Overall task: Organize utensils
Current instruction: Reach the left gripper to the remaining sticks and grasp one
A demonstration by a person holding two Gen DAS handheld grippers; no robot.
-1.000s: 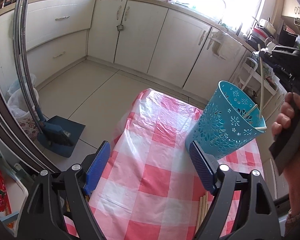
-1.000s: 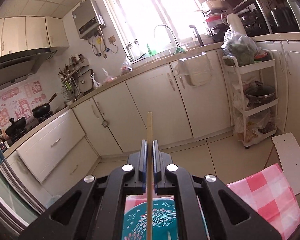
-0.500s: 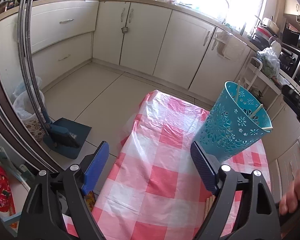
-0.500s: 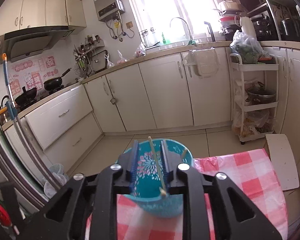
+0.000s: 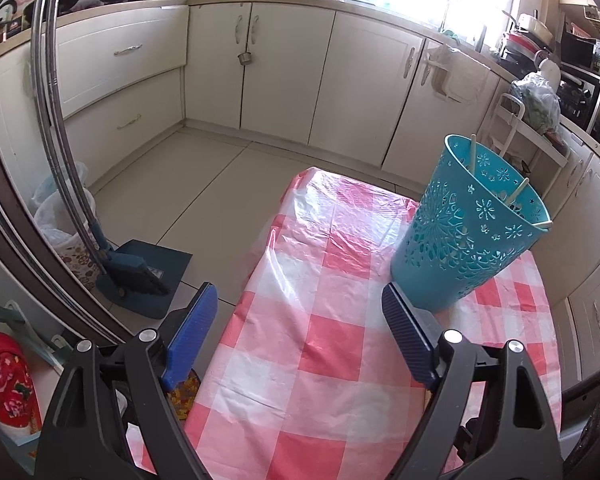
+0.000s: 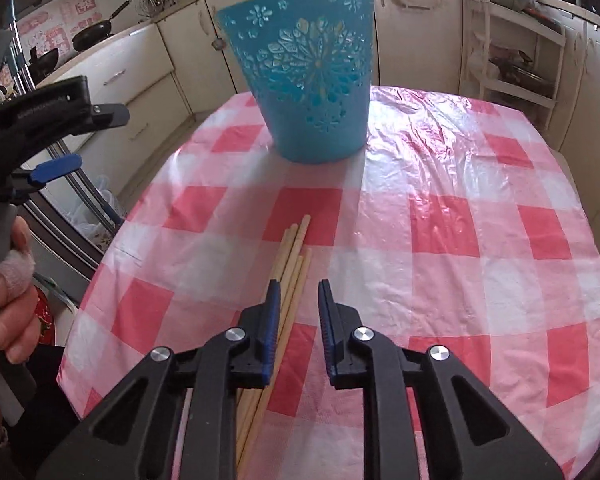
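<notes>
A teal perforated basket [image 6: 312, 76] stands upright at the far side of the table; it also shows in the left wrist view [image 5: 468, 224] with three chopsticks [image 5: 518, 192] leaning inside. Several wooden chopsticks [image 6: 290, 256] lie in a bundle on the checked cloth. My right gripper [image 6: 298, 292] is open and empty, low over the near end of that bundle, its left finger beside the sticks. My left gripper [image 5: 296, 312] is wide open and empty, above the table's left edge, short of the basket; it shows in the right wrist view at the left [image 6: 60, 136].
The table wears a red and white checked cloth under clear plastic [image 6: 440, 220]. Cream kitchen cabinets [image 5: 284, 64] ring the room. A blue dustpan and broom [image 5: 136, 272] stand on the floor at the left. A white rack [image 6: 512, 56] stands behind the table.
My right gripper let the chopstick go into the basket, opened, and dropped back down to the bundle on the cloth. My left gripper stayed open and shifted slightly.
</notes>
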